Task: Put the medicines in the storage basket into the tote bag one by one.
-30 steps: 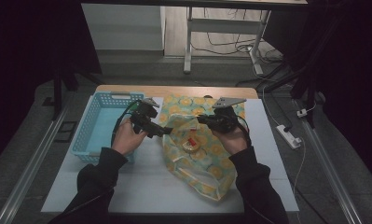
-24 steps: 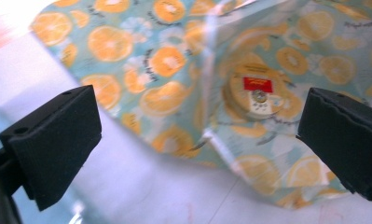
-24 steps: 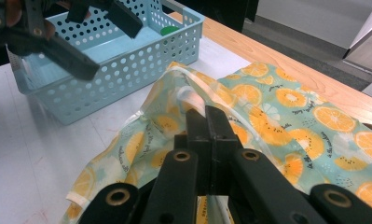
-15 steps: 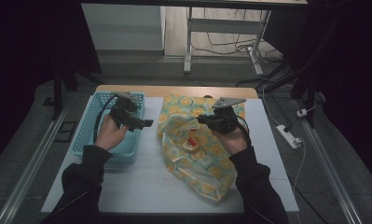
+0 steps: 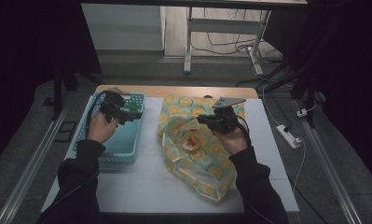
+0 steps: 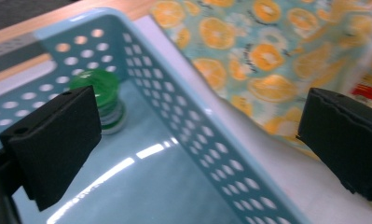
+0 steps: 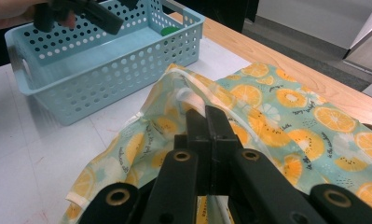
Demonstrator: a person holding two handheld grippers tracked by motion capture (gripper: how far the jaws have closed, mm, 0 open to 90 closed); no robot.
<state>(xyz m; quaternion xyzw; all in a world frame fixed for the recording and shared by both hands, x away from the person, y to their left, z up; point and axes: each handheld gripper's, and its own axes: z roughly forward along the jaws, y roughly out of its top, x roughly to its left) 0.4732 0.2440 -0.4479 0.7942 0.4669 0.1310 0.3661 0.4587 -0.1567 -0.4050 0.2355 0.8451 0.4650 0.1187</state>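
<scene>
Two claws are in my hands: my left claw [image 6: 197, 140] hangs spread wide over the blue basket [image 5: 127, 140], where a green-capped bottle [image 6: 102, 100] stands in a corner. My right claw [image 7: 207, 128] pinches the orange-print bag [image 5: 207, 158] on the counter [image 5: 141, 182].

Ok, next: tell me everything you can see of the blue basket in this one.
The blue basket is a light blue, rectangular, plastic-looking tray with perforated walls and a smooth glossy floor. It sits upright on the white table at the person's left, beside the orange-print bag; whether the two touch cannot be told. A green-capped item stands in its far corner. The left gripper hangs open above the basket, not touching it.
</scene>
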